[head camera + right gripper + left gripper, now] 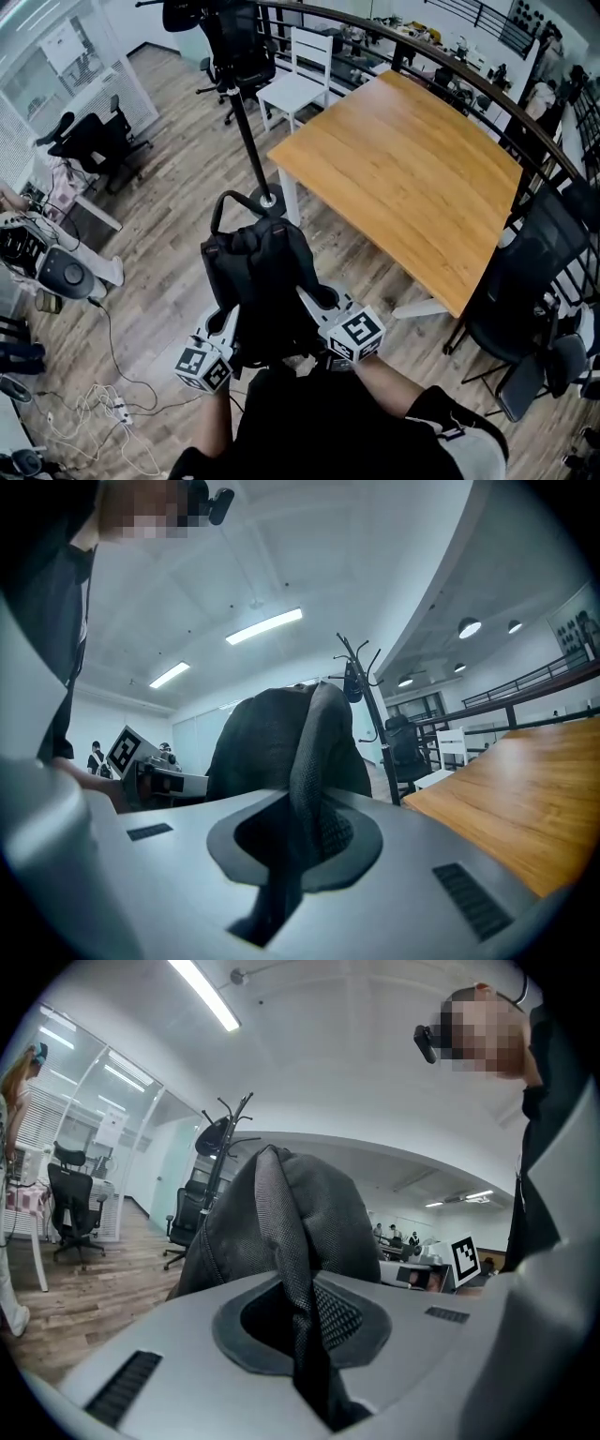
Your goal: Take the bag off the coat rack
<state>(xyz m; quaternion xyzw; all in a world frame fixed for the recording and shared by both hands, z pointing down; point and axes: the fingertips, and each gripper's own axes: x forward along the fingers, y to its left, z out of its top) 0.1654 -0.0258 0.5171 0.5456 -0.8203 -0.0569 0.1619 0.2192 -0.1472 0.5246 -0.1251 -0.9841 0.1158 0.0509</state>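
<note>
A black backpack hangs in front of me, clear of the coat rack, whose round base stands on the floor just beyond it. My left gripper is shut on one mesh shoulder strap, and the bag's body rises behind its jaws. My right gripper is shut on the other strap, pinched in its jaws. The rack's hooked top shows behind the bag with a dark item still on it.
A wooden table with white legs stands to the right of the rack, a white chair behind it. Black office chairs sit at right and left. Cables lie on the wood floor at lower left.
</note>
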